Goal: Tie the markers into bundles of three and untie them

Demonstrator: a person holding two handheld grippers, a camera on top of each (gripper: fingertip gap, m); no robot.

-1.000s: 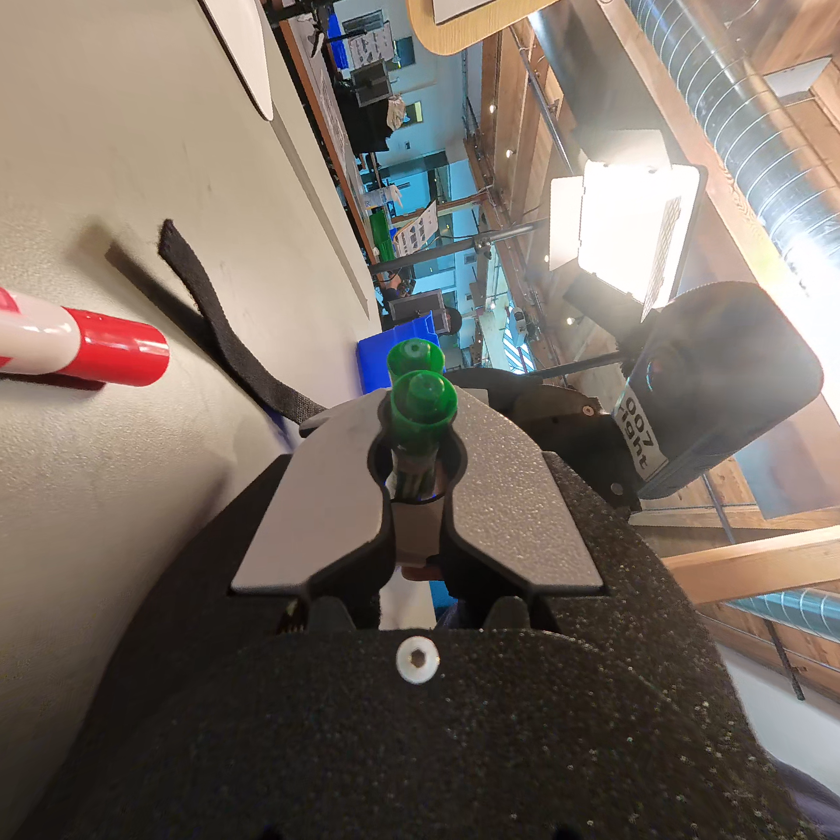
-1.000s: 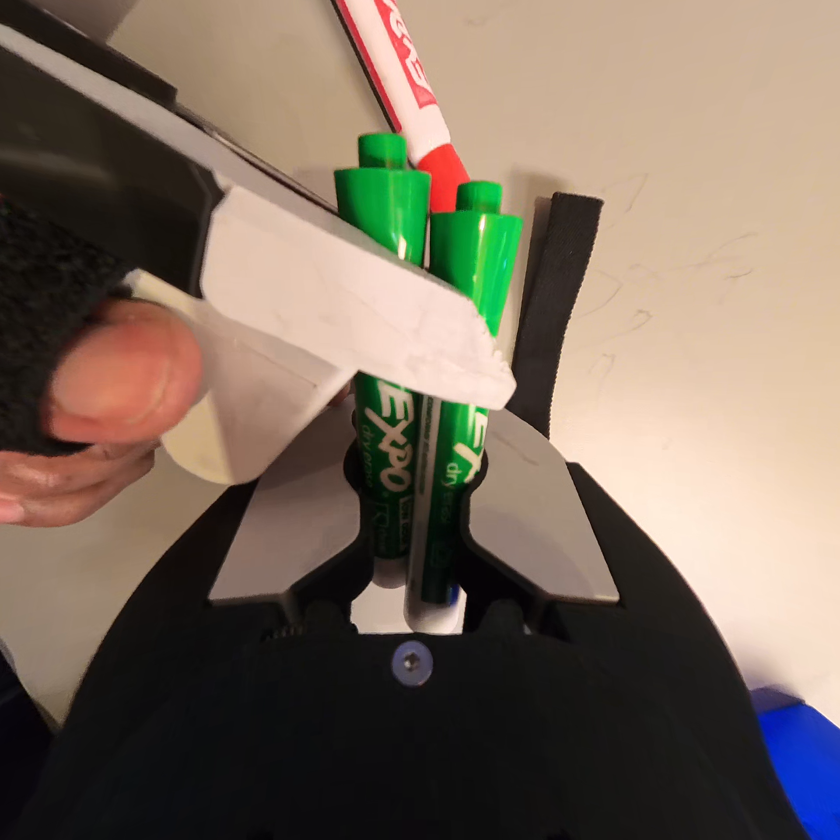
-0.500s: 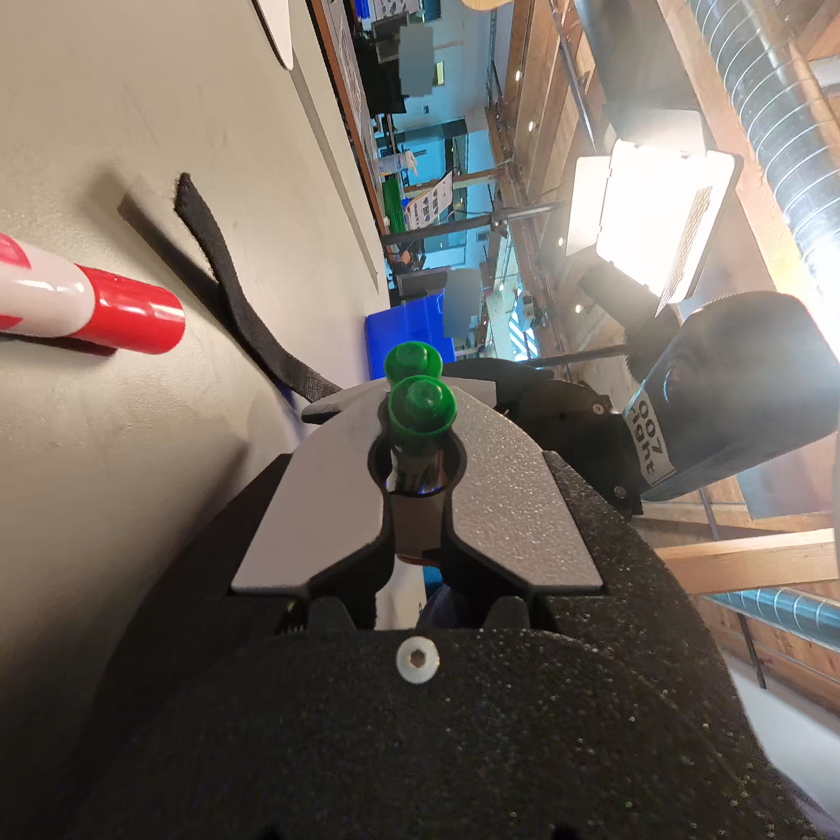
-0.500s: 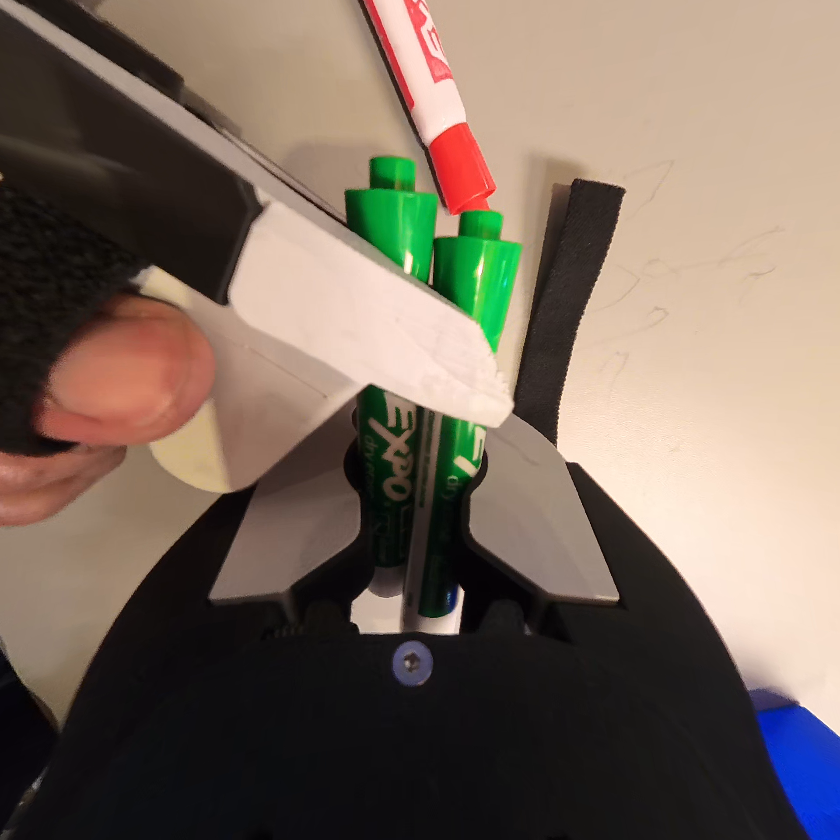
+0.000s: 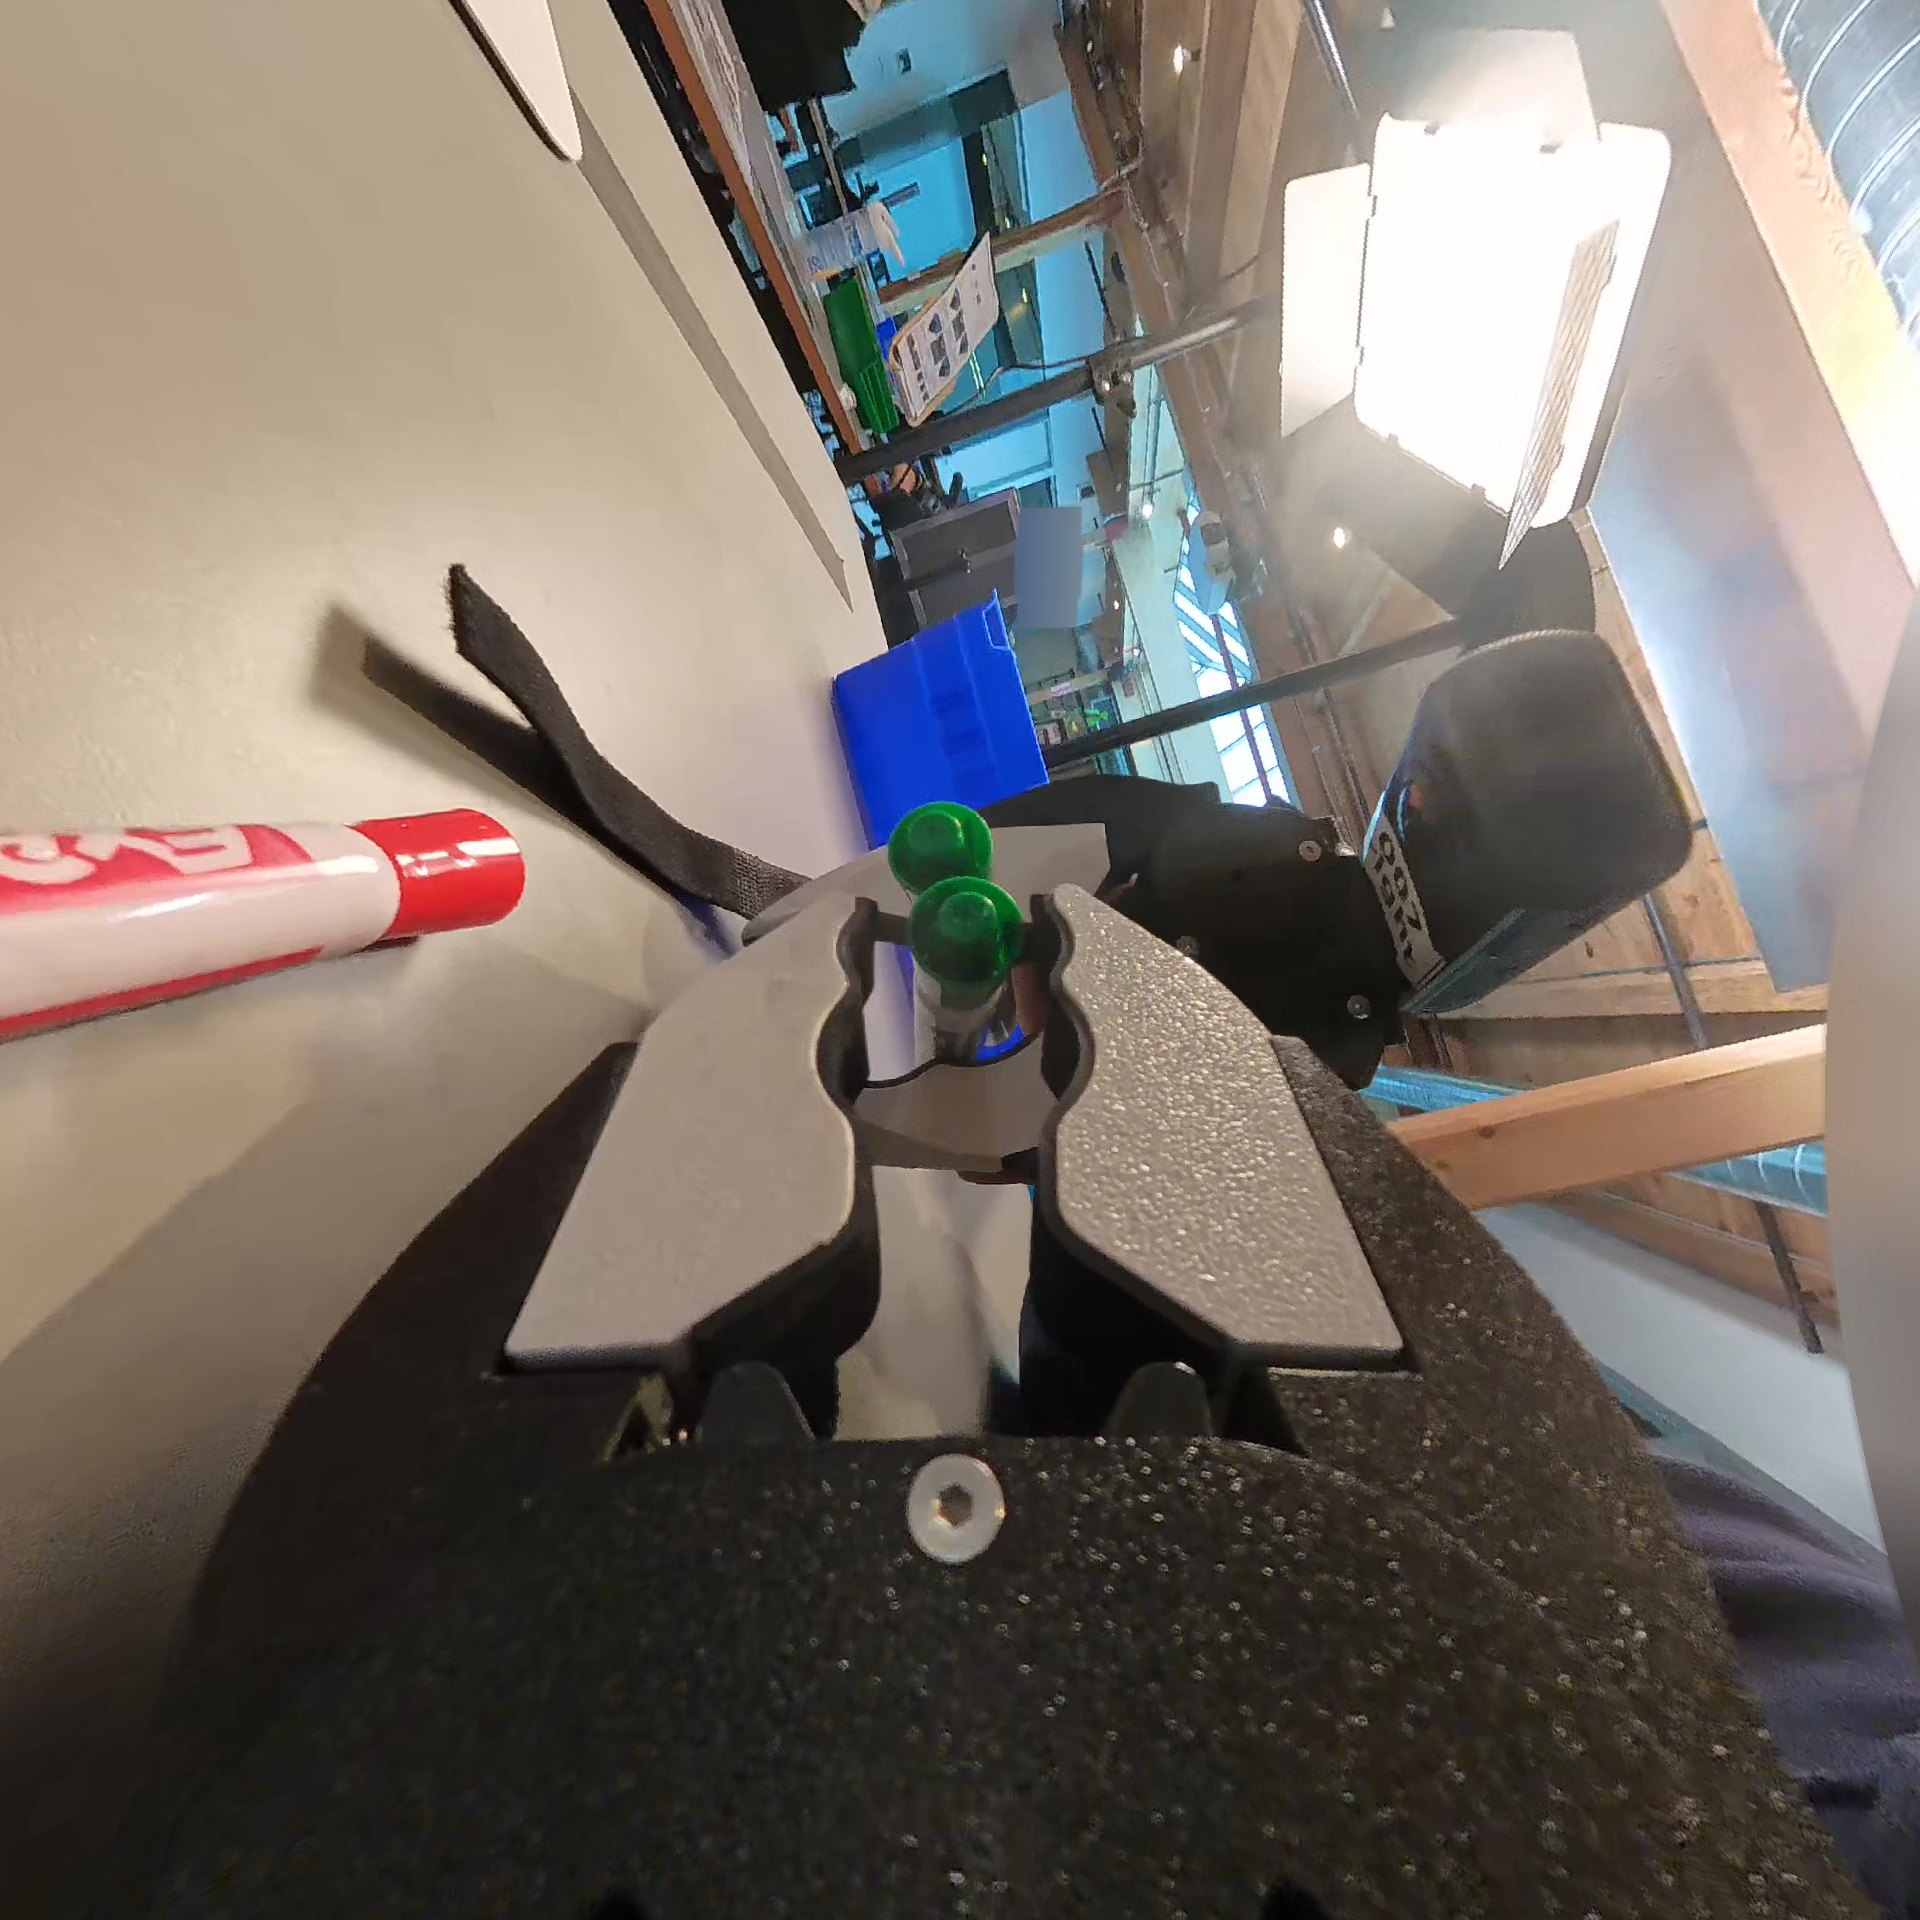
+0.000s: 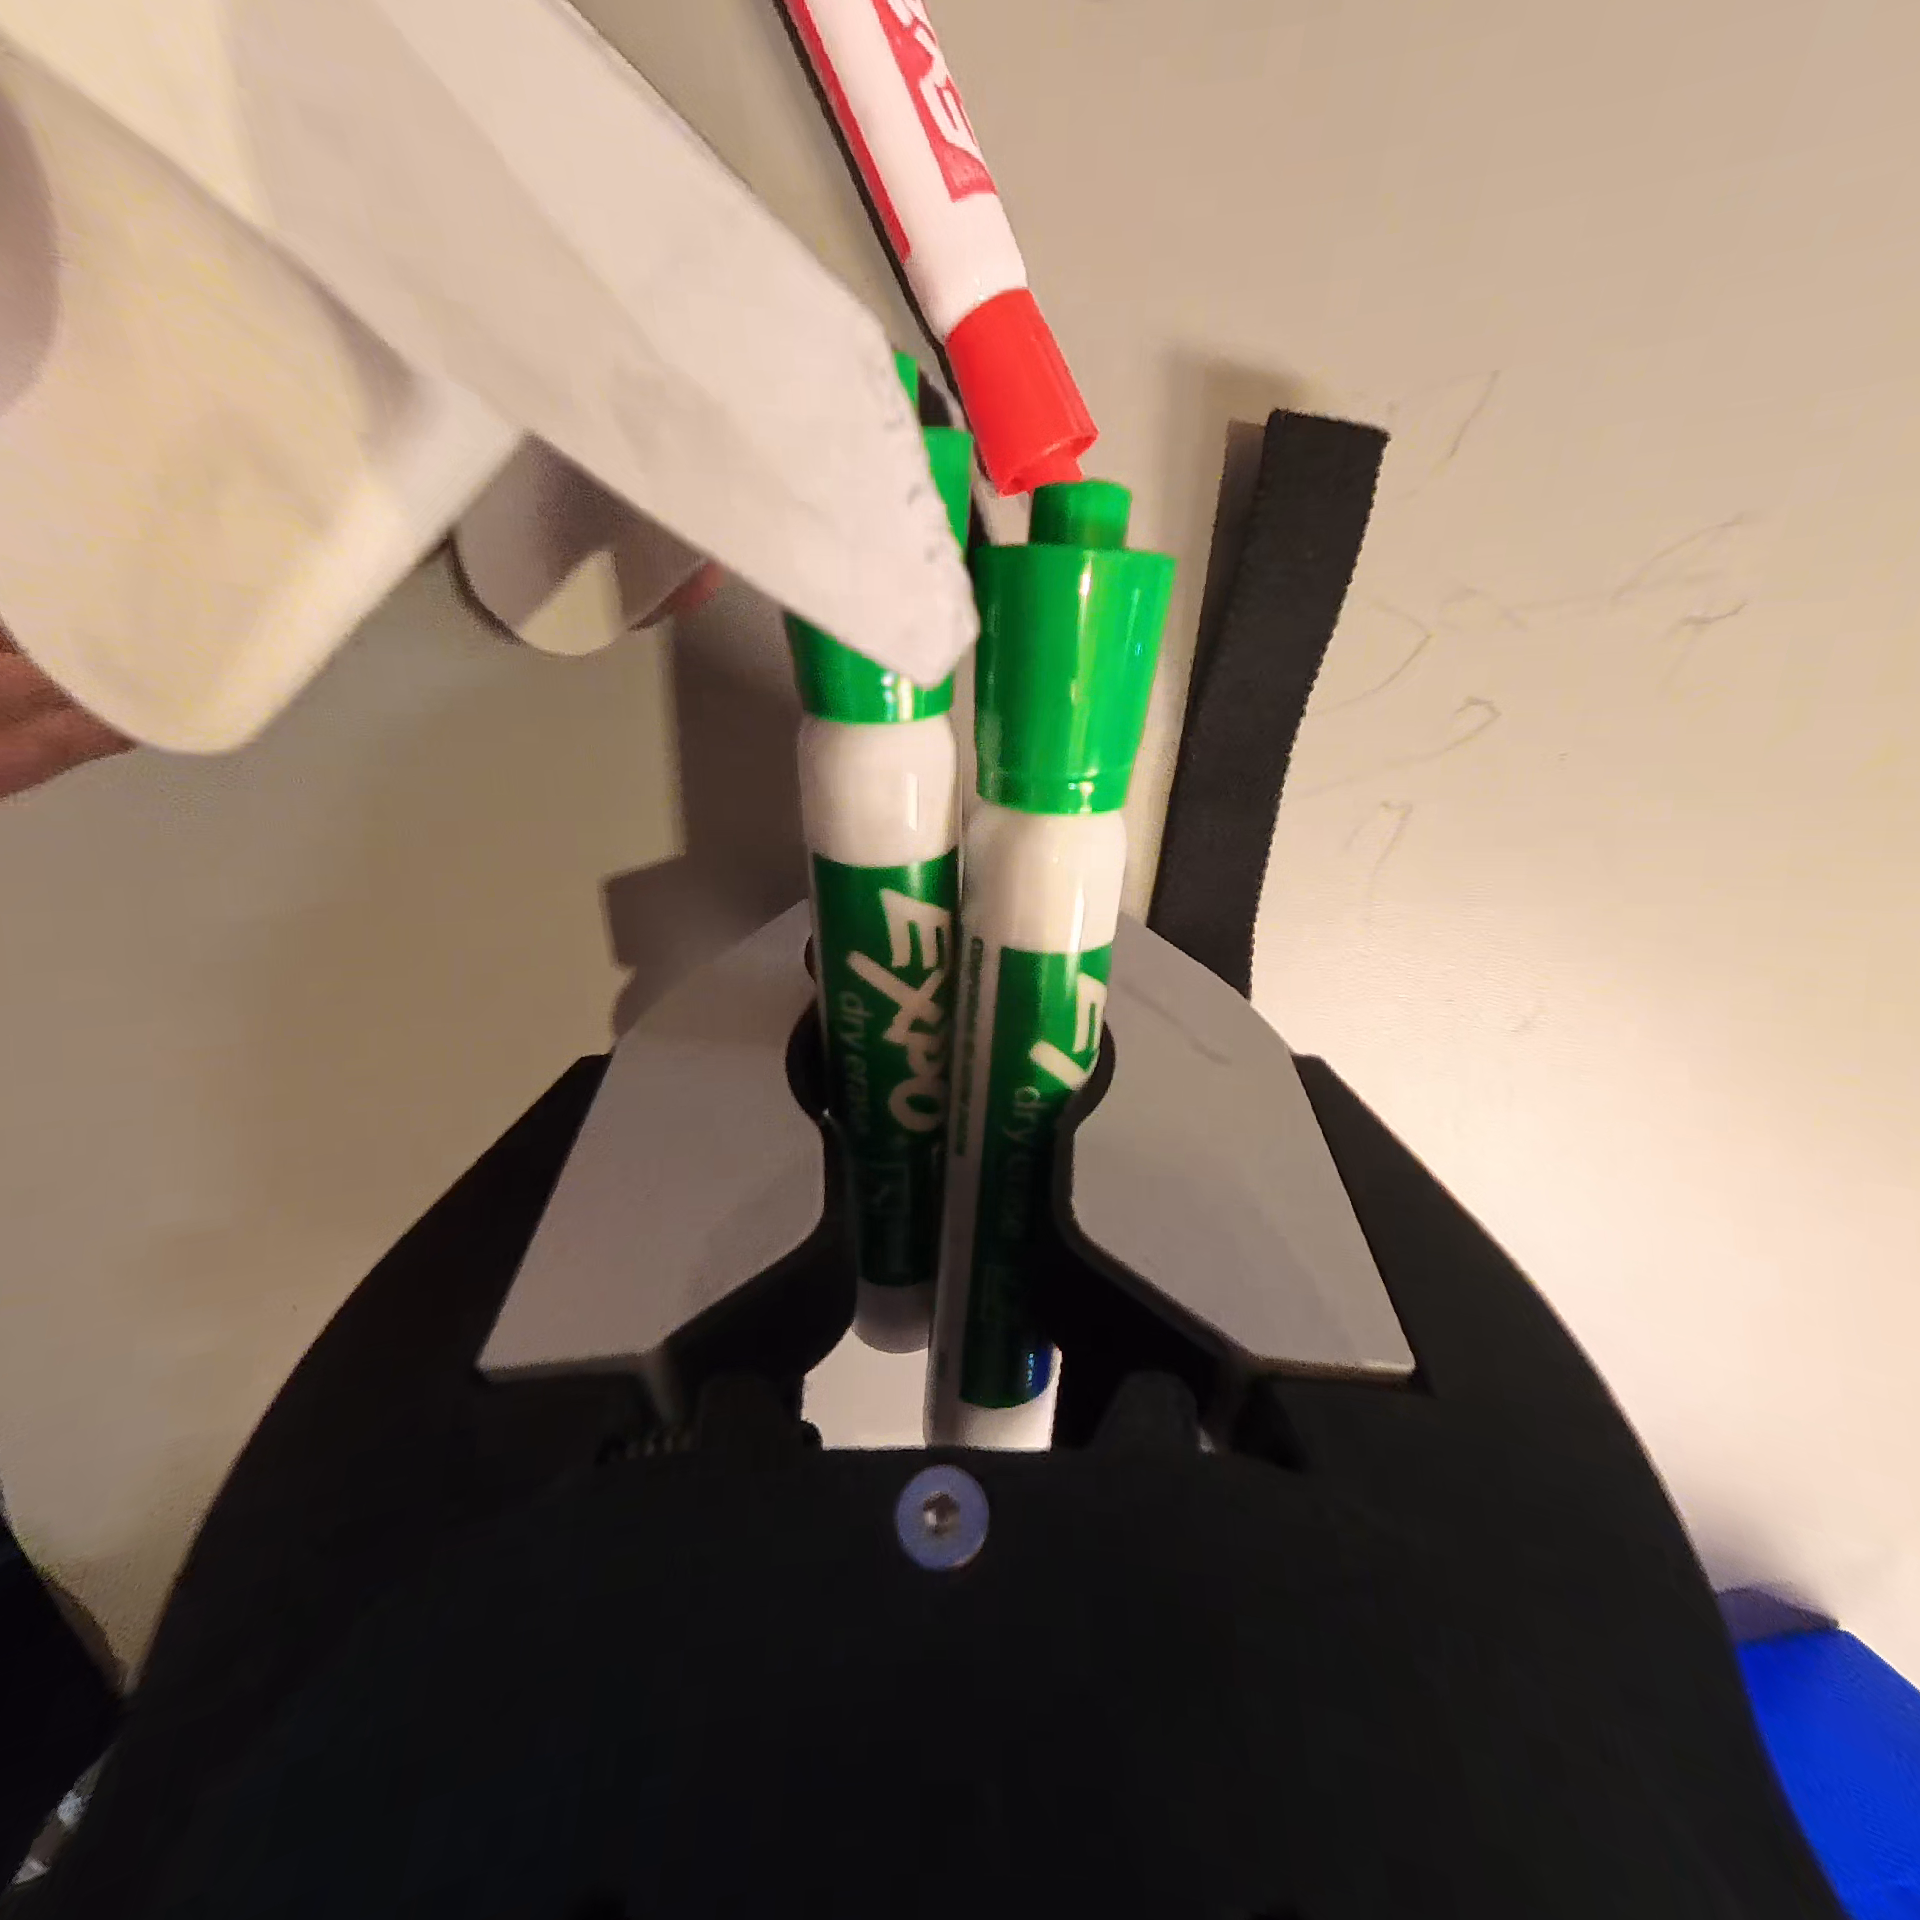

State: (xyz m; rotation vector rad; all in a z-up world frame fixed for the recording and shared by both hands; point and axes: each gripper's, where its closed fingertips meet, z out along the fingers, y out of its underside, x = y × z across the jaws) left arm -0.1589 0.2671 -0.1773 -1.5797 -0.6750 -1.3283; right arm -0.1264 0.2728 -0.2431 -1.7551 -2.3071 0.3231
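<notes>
Centre of the right wrist view: my right gripper (image 6: 951,1049), jaws clenched on two green markers (image 6: 1049,935) lying side by side, caps pointing toward the top of the frame, barrels pinched in the notch between the grey fingers (image 6: 707,1164).

Upper left of the same view: one pale finger of my left gripper (image 6: 644,343) slants down across the cap of the left-hand green marker; I cannot tell whether it touches.

Top centre: a red marker (image 6: 966,260) on the beige table (image 6: 1558,260), its cap end just beside the cap of the right-hand green marker.

Right of the green pair: a black strap (image 6: 1268,675) lying flat on the table, its lower end hidden behind the right gripper's finger.

Centre of the left wrist view: left gripper (image 5: 951,977), jaws parted, released; the green caps (image 5: 961,925) sit in the gap, clear of both fingers.

Beyond, a blue bin (image 5: 935,707). Upper right, a lit lamp panel (image 5: 1455,291).
</notes>
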